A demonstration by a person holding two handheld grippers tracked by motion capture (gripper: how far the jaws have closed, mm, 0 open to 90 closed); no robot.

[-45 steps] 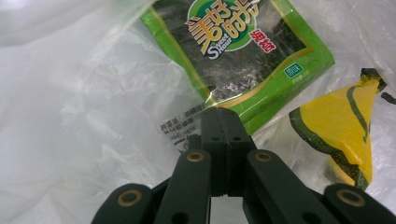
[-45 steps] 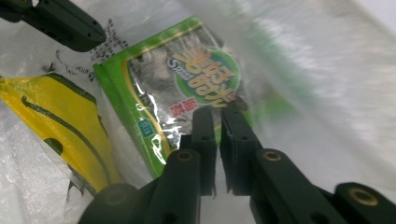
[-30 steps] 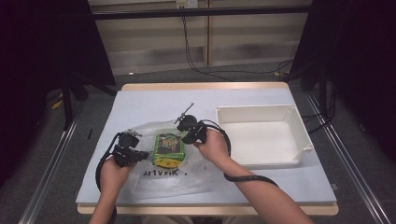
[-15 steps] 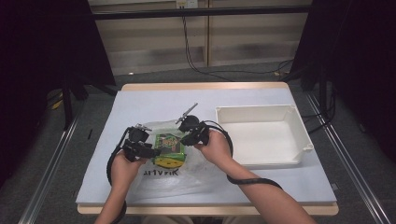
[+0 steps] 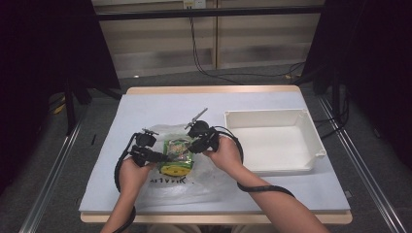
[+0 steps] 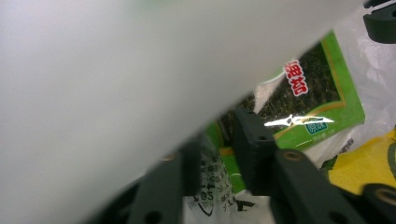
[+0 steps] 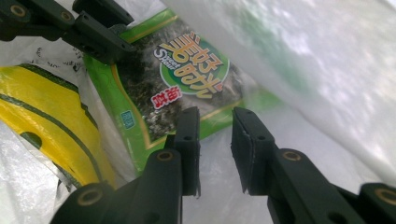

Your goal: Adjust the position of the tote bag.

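Both claws are working at a clear plastic bag [image 5: 194,177] near the counter's [image 5: 160,104] front edge. The left claw [image 6: 218,140] is pinched down on bag film. The right claw [image 7: 215,125] sits narrowly open, touching the green snack packet [image 7: 187,74] inside the bag. A white tray [image 5: 311,141] sits toward the right edge.

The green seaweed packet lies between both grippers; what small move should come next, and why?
Probably close the right gripper on the near edge of the green seaweed packet. Its fingers stand apart just at that edge, with nothing between them, while the left gripper already touches the packet's far side amid the plastic bag.
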